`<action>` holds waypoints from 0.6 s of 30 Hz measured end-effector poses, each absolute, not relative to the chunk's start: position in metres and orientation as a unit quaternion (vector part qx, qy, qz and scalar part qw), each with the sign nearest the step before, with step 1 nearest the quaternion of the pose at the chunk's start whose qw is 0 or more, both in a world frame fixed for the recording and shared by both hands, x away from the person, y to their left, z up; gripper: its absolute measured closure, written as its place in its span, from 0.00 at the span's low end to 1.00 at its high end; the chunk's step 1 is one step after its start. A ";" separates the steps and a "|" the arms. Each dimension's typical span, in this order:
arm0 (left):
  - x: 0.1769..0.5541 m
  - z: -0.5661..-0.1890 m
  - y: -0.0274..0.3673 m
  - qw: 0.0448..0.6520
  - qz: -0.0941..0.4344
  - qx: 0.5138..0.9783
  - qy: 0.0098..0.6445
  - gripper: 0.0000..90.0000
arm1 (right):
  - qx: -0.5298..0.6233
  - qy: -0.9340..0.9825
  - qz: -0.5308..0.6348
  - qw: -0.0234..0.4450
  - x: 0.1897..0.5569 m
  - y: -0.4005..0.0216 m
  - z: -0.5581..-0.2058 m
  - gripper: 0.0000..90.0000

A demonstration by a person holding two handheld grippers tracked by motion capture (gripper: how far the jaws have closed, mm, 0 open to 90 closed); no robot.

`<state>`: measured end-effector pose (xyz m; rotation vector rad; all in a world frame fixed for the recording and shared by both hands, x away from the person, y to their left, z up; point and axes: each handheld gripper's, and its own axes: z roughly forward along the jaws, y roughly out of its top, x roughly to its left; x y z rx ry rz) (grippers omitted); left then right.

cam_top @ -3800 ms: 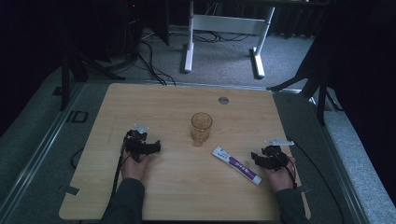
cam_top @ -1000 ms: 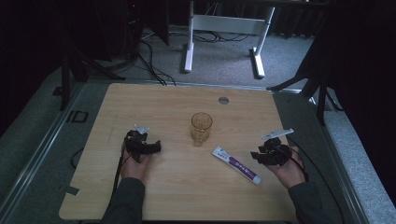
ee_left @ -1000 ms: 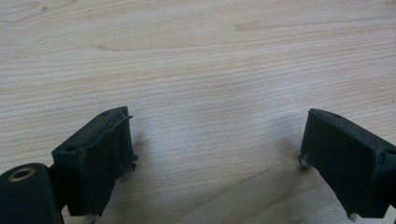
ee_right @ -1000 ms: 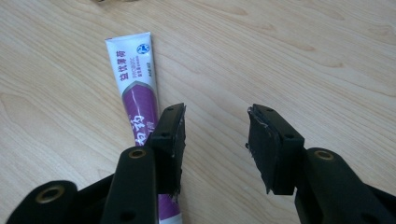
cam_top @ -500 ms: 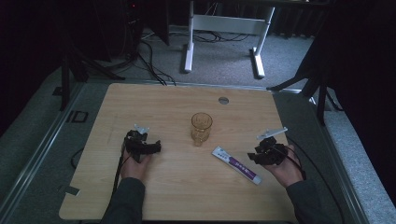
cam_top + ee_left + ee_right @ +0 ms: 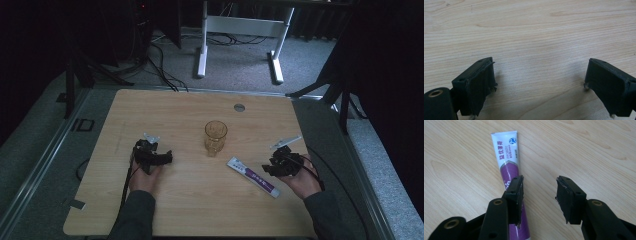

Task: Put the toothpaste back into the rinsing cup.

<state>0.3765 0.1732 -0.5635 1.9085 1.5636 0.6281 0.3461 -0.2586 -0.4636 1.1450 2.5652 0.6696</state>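
A white and purple toothpaste tube (image 6: 252, 176) lies flat on the wooden table (image 6: 190, 210), right of centre. An amber drinking glass (image 6: 215, 137) stands upright in the middle. My right gripper (image 6: 268, 169) hovers just right of the tube, open. In the right gripper view its jaws (image 6: 539, 186) stand apart over bare wood, and the left one overlaps the toothpaste tube (image 6: 506, 152), which runs away from me. My left gripper (image 6: 166, 157) rests at the table's left, open, and in the left gripper view its jaws (image 6: 539, 80) are wide with nothing between them.
A round grey cable cap (image 6: 239, 107) sits in the tabletop at the back. Behind the table stands a white desk frame (image 6: 240, 25) on a grey floor with cables. Dark stands flank the table at both sides.
My right gripper has edged left toward the tube and its hand has turned a little. The left gripper, glass and tube have not moved.
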 end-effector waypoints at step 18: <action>0.377 -0.563 0.173 0.293 0.236 0.717 0.587 0.10 | 0.382 0.892 0.214 0.114 0.353 -0.249 -0.462 0.62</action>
